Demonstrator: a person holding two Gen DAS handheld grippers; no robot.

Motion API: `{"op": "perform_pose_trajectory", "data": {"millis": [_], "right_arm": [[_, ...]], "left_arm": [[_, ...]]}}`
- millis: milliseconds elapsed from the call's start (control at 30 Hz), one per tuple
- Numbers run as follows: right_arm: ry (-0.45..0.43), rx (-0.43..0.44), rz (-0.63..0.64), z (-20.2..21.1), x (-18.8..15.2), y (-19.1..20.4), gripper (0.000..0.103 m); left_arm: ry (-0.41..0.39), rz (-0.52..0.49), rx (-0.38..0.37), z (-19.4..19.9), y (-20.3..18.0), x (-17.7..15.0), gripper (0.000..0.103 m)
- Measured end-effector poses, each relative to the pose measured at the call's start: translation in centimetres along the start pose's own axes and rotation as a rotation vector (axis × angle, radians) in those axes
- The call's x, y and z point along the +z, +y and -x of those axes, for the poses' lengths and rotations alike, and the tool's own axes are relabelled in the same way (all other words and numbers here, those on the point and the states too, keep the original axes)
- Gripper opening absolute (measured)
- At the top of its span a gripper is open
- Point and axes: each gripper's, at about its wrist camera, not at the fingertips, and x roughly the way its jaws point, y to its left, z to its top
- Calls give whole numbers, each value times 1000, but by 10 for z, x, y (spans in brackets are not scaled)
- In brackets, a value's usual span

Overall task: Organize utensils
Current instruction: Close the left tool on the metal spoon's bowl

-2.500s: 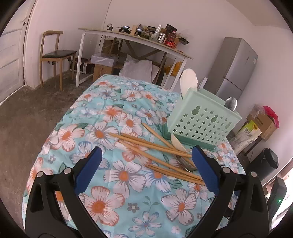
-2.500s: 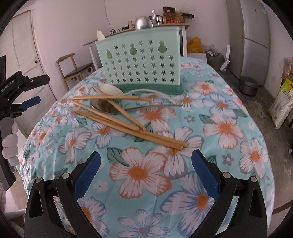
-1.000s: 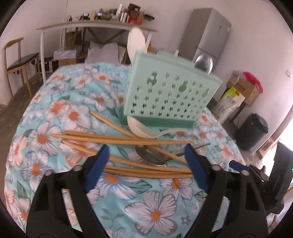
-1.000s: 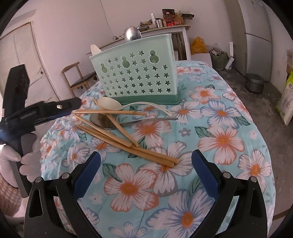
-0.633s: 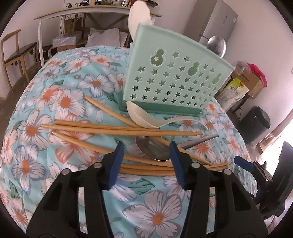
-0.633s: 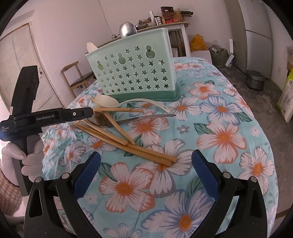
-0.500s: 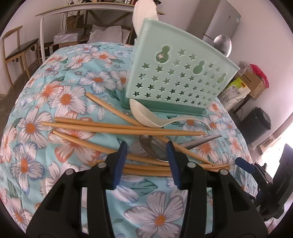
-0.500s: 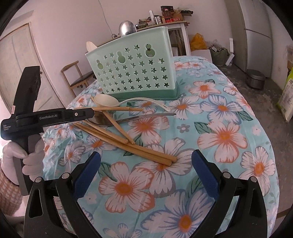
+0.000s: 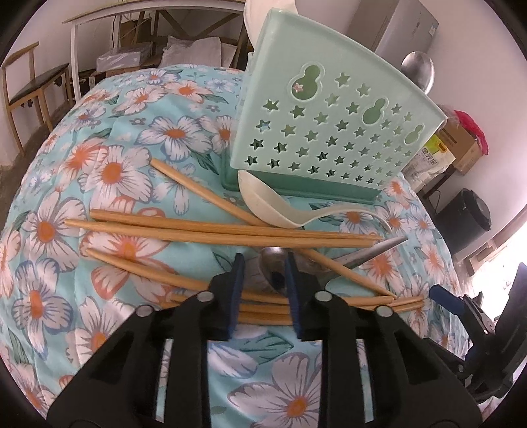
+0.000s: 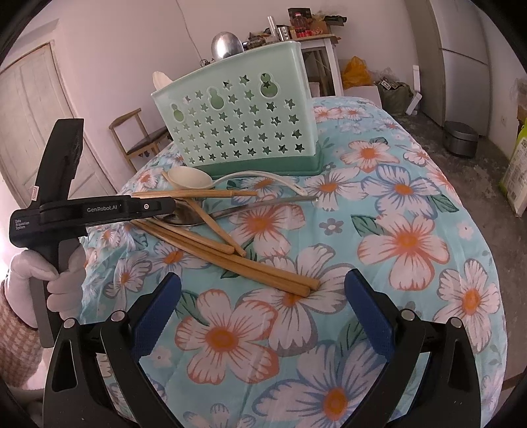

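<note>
A mint-green utensil caddy (image 9: 332, 131) with star holes stands on the floral table; it also shows in the right wrist view (image 10: 240, 125). In front of it lie several wooden chopsticks (image 9: 214, 230), a white spoon (image 9: 266, 204) and a metal spoon (image 9: 273, 260). My left gripper (image 9: 263, 276) has its jaws narrowed to a small gap around the metal spoon's bowl, just above the chopsticks. In the right wrist view the left gripper (image 10: 164, 205) reaches over the metal spoon (image 10: 187, 217). My right gripper (image 10: 262, 304) is open and empty, held back from the near chopstick ends (image 10: 283, 280).
A white spoon (image 9: 263, 19) and a metal ladle (image 9: 418, 69) stand in the caddy. The table edge drops off on all sides. A chair (image 10: 138, 138), a cluttered side table (image 10: 309, 36), a fridge (image 10: 461, 56) and a pot (image 10: 461, 138) stand around.
My left gripper has moved forward and down over the pile and its jaws have narrowed from wide open to a small gap around the metal spoon. The right gripper has stayed open and nearly still.
</note>
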Motion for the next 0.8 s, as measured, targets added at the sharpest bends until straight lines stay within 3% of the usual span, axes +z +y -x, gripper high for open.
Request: {"op": "perform_pose_trajectory", "data": {"millis": [333, 800], "right_arm": [[-1, 0, 0, 0, 0, 0, 97], [-1, -3, -2, 2, -1, 1, 97]], "left_arm": [[-20, -8, -4, 14, -8, 4, 5], [-35, 24, -21, 49, -1, -8, 2]]}}
